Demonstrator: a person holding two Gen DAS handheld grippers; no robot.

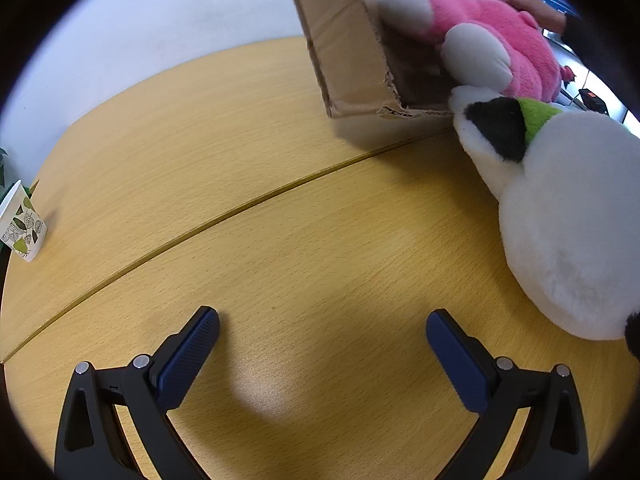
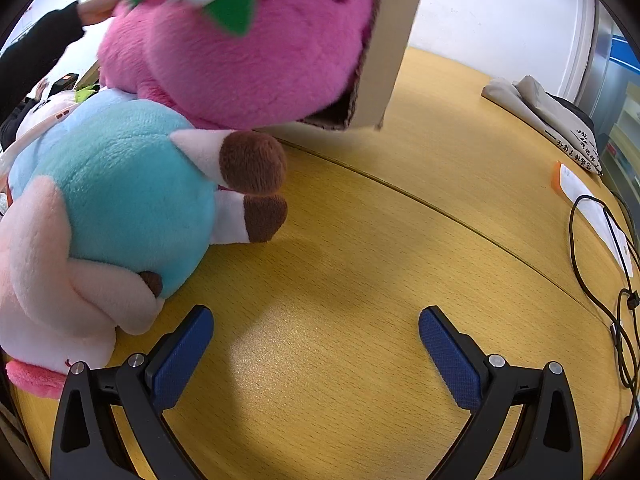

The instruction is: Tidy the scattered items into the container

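Observation:
A cardboard box (image 1: 344, 44) lies tipped over the wooden table, its mouth facing the toys. A pink plush (image 1: 504, 36) spills out of that mouth, with a person's hand (image 1: 532, 4) resting on it. A white-and-black plush (image 1: 560, 208) lies on the table at the right. My left gripper (image 1: 322, 334) is open over bare wood, left of the white plush. In the right wrist view the pink plush (image 2: 248, 48) hangs from the box (image 2: 384, 60), above a teal-and-pink plush (image 2: 120, 200). My right gripper (image 2: 316, 332) is open, with the teal plush just beyond its left finger.
A leaf-patterned paper cup (image 1: 22, 224) stands at the table's far left edge. On the right side lie a folded grey bag (image 2: 548, 116), a paper card (image 2: 592, 208) and black cables (image 2: 624, 308). A seam (image 1: 240, 204) runs across the tabletop.

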